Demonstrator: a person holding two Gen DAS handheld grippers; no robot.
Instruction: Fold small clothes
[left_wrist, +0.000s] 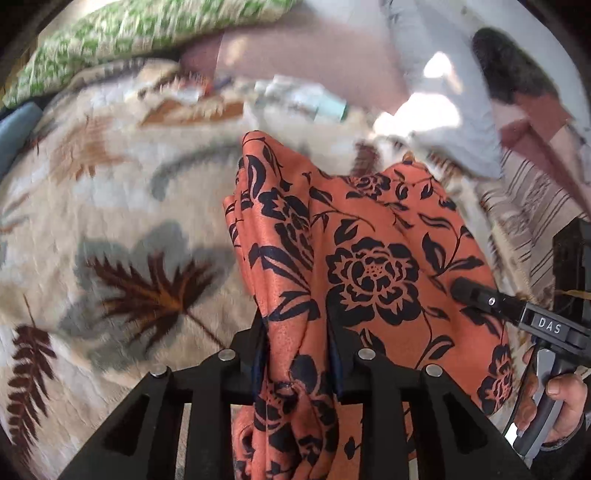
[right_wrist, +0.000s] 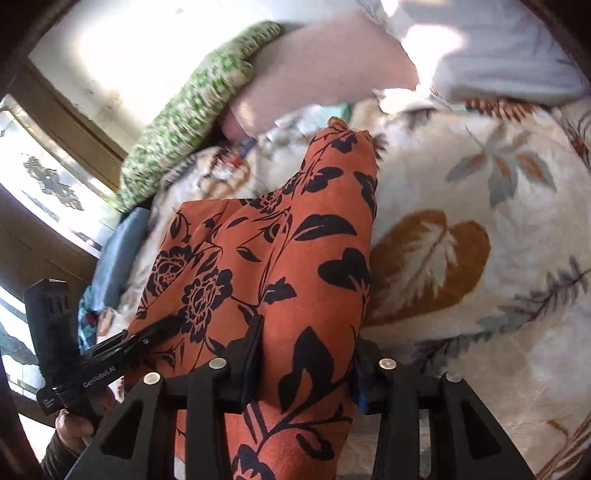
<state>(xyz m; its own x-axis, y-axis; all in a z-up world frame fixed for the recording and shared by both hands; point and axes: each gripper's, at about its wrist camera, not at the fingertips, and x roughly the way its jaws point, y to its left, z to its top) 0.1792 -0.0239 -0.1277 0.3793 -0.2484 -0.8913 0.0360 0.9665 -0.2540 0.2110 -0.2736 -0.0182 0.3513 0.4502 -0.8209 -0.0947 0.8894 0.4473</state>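
A cream leaf-print blanket (left_wrist: 110, 229) covers the bed, with a green patterned pillow (right_wrist: 192, 110) at ten o'clock and a wooden window frame (right_wrist: 74, 125) beyond it. The orange floral garment (left_wrist: 369, 258) hangs bunched between both tools: the left gripper (left_wrist: 297, 365) is pinched narrowly on one gathered edge, and the right gripper (right_wrist: 306, 369) is clamped, a little wider, on a thicker fold, with cloth trailing toward twelve o'clock.

Left tool (left_wrist: 297, 354) and right tool (right_wrist: 306, 363), both angled downward, jaws seemingly clamped on cloth.
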